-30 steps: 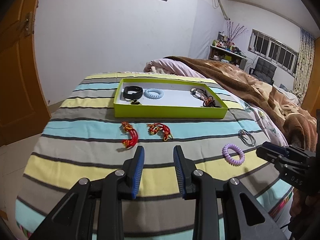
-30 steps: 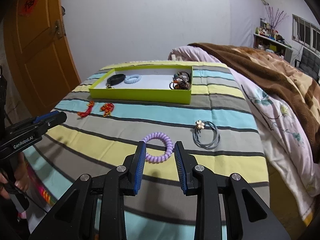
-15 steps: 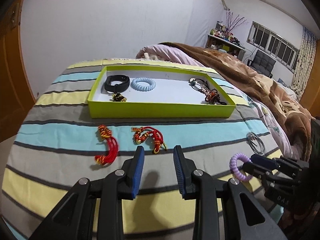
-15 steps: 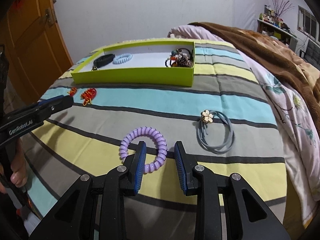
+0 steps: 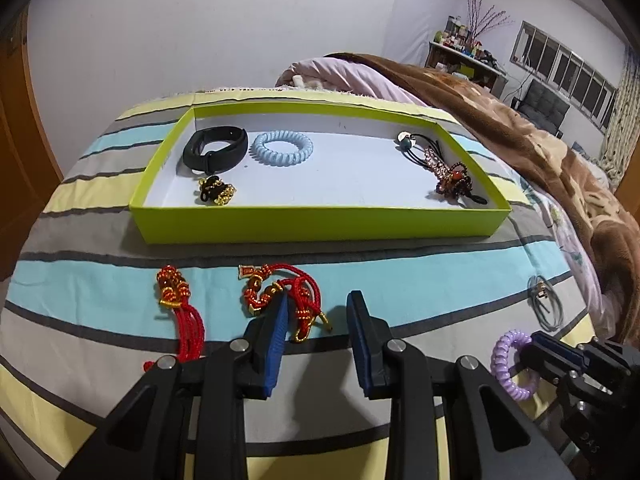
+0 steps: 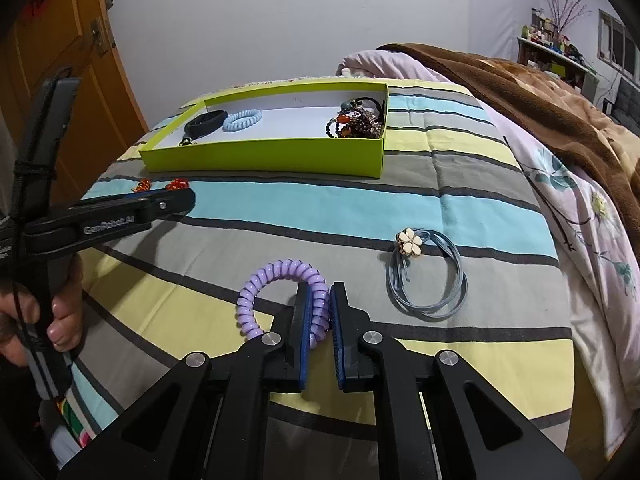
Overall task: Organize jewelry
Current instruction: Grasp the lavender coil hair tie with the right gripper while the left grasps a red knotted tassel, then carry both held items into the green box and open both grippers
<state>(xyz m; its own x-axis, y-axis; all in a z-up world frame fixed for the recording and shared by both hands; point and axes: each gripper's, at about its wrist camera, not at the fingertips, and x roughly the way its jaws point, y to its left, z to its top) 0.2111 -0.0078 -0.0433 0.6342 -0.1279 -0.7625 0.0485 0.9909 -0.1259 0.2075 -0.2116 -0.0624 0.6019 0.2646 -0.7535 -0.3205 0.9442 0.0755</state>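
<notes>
Two grippers engaged. Right gripper (image 6: 319,300), jaws just closing, pinches purple coil band (image 6: 280,296) on the bedspread; green tray (image 6: 264,156) lies ahead-left. Left gripper (image 5: 316,312), jaws closing but still apart, straddles red knotted charm (image 5: 280,292), tray directly ahead.

Left gripper (image 5: 316,308) jaws, just closing, straddle the red knotted charm (image 5: 280,292).

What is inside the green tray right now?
Green tray: black band, blue coil tie, black-gold charm, tangled beaded pieces whose overlapped items cannot be separated.
</notes>
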